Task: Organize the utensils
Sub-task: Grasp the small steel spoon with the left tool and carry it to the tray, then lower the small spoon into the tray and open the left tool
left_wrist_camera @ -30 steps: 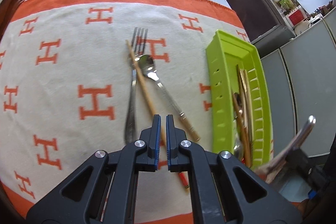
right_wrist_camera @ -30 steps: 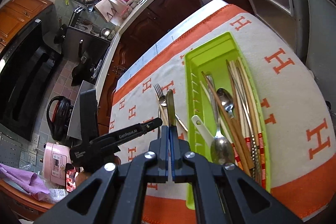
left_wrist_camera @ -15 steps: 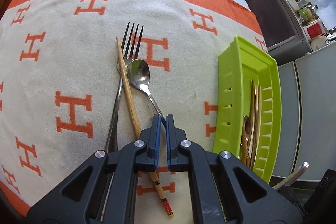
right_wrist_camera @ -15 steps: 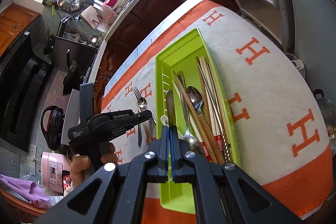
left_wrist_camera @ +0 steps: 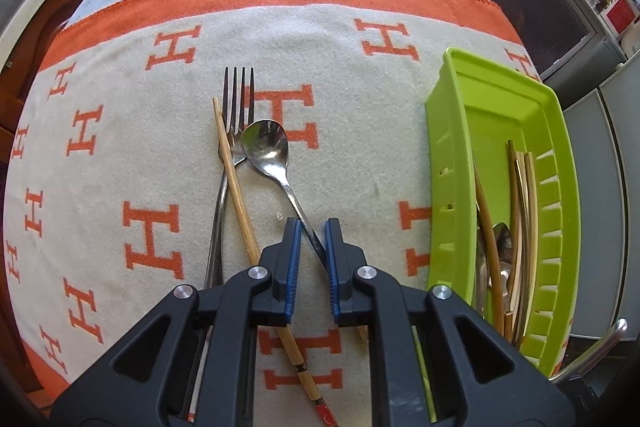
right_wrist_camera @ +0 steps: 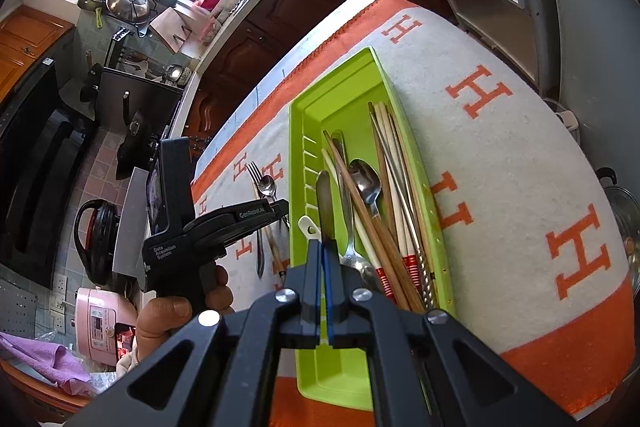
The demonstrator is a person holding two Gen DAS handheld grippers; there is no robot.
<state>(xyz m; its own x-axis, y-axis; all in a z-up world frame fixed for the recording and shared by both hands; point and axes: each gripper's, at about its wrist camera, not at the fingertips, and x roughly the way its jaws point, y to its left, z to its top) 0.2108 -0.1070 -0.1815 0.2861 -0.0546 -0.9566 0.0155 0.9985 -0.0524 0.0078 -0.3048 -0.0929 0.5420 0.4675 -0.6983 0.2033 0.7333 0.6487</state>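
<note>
A steel spoon (left_wrist_camera: 267, 151), a fork (left_wrist_camera: 236, 107) and a wooden chopstick (left_wrist_camera: 236, 187) lie crossed on the cloth. My left gripper (left_wrist_camera: 310, 233) is open just above the spoon's handle, its jaws either side of it. A green tray (left_wrist_camera: 448, 147) at the right holds spoons and chopsticks. My right gripper (right_wrist_camera: 325, 247) is shut on a flat metal utensil handle (right_wrist_camera: 325, 203) and holds it over the tray's (right_wrist_camera: 296, 131) left side. The left gripper (right_wrist_camera: 276, 209) shows there too.
The orange-and-beige H-patterned cloth (left_wrist_camera: 120, 167) covers the table. Dark wooden cabinets (right_wrist_camera: 280, 7) stand beyond the far edge. A grey appliance (left_wrist_camera: 592, 187) stands right of the tray. The table's right edge lies close behind the tray.
My left gripper has opened and moved forward and down over the spoon's handle. My right gripper has carried its utensil rightward over the tray.
</note>
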